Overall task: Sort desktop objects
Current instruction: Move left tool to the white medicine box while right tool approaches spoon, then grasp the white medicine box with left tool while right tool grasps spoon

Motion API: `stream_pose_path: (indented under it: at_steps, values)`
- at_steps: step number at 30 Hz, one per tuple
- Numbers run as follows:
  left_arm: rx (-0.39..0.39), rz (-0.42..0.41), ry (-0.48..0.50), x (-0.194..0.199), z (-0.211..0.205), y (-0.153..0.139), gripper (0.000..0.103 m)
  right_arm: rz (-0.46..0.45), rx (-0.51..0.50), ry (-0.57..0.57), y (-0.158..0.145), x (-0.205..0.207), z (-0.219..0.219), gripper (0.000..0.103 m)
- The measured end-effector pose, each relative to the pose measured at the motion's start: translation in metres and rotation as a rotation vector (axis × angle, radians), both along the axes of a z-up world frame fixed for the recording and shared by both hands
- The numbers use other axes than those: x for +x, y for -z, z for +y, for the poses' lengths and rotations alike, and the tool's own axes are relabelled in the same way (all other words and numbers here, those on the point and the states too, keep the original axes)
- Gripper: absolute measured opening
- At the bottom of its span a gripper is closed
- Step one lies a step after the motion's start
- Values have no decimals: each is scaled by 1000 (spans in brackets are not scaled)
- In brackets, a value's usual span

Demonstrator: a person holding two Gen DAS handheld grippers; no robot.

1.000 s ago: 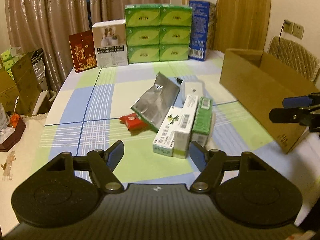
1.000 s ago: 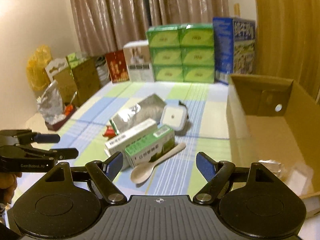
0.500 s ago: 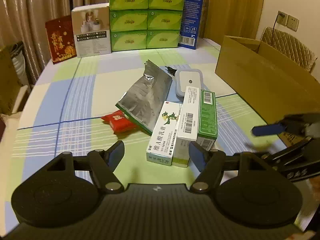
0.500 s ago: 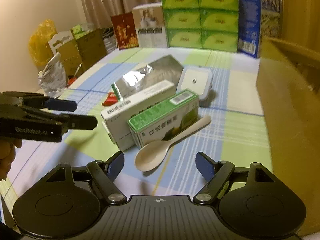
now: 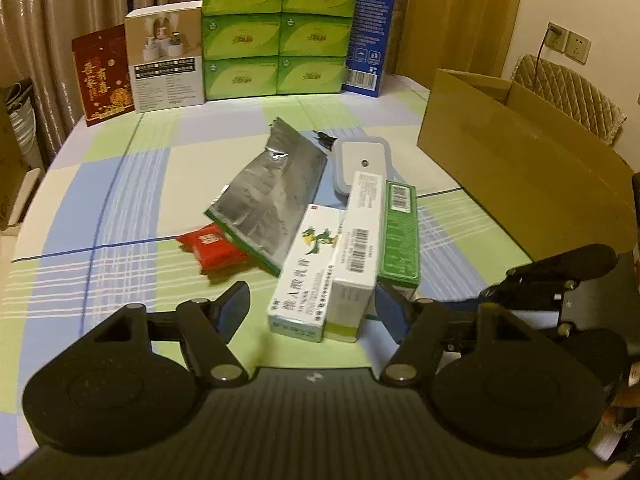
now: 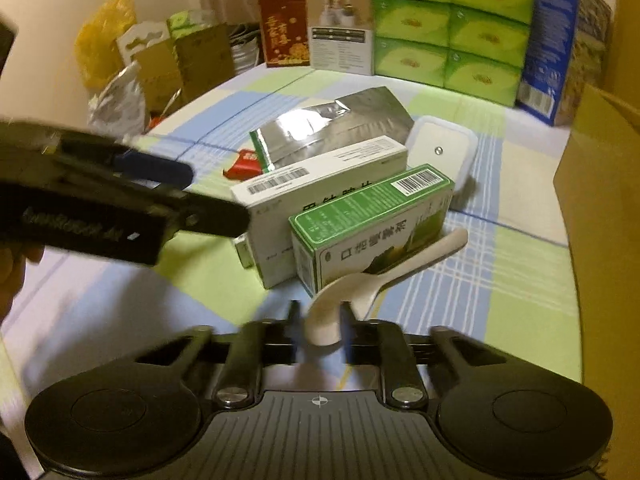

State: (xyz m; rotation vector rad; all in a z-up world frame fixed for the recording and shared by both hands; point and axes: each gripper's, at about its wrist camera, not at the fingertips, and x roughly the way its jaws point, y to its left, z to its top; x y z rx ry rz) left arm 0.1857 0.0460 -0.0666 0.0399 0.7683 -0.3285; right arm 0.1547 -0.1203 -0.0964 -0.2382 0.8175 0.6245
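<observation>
Down at the near edge of the checked tablecloth [image 6: 500, 280], the right gripper [image 6: 322, 338] has its two fingers drawn in close on the bowl of a pale cream spoon [image 6: 360, 292]. The bowl sits between the fingertips, slightly blurred; the smooth, matte handle runs up and to the right, leaning against the green medicine box [image 6: 372, 220]. That box is green and white with a barcode on top and printed characters on its side. Touching it on its left is a longer white box [image 6: 320, 184], also barcoded, and in the left wrist view a third, white-and-green box with a green dragon mark [image 5: 306, 276] lies pressed against that one.

Behind the boxes, a crinkled silver foil pouch [image 5: 272, 196] lies flat, overlapping a small red packet [image 5: 212, 250]. A white rounded-square container [image 5: 360, 162] sits just beyond, touching the boxes' far ends.

The left gripper [image 5: 312, 312] hovers with its fingers spread wide, the near ends of the two white boxes lying between the fingertips, nothing gripped. Off to the right stands an open cardboard box [image 5: 520, 160]. Stacked green tissue packs [image 5: 276, 28] line the far edge of the table.
</observation>
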Motion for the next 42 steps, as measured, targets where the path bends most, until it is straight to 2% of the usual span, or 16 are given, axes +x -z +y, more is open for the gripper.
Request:
stream_pose_path:
  at_steps: [1, 5, 10, 13, 15, 19, 22, 25, 27, 28, 29, 30, 31, 33, 38, 42]
  values:
    - [-8, 2, 5, 1, -2, 0, 57, -6, -9, -4, 0, -2, -1, 1]
    - [-7, -7, 33, 5, -16, 0, 47, -37, -57, -14, -3, -8, -9, 0]
    - [11, -6, 26, 9, -26, 5, 22, -67, -152, -35, -3, -22, -24, 0]
    - [10, -3, 13, 4, -28, 5, 22, -69, -193, -45, -2, -38, -37, 0]
    - [-20, 17, -9, -4, -26, 5, 22, -74, -220, -63, -2, -51, -42, 0]
    - [-55, 47, -42, -34, -25, 2, 21, -82, -236, -84, -3, -80, -50, 0]
    - [-48, 53, -47, -61, -28, -2, 21, -76, -206, -78, -6, -98, -58, 0]
    - [-65, 51, -57, -93, -29, -3, 21, -33, -106, -25, -10, -108, -71, 5]
    - [-63, 40, -65, -111, -32, -3, 21, 14, -20, 49, -12, -107, -82, 20]
    - [-64, 35, -65, -118, -32, -3, 21, 36, 23, 88, -12, -105, -88, 37]
    - [-66, 30, -66, -122, -32, -3, 21, 60, 67, 129, -11, -103, -92, 48]
    - [-72, 23, -68, -125, -32, -3, 22, 81, 107, 168, -10, -100, -96, 51]
    - [-79, 18, -66, -127, -32, -3, 28, 93, 129, 199, -9, -98, -99, 51]
    - [-77, 12, -63, -126, -32, -2, 33, 95, 141, 251, -6, -91, -100, 51]
    - [-102, 24, -78, -120, -30, 1, 34, 118, 197, 337, -5, -81, -112, 51]
    - [-105, 35, -70, -117, -30, 5, 34, 124, 198, 340, -3, -77, -112, 51]
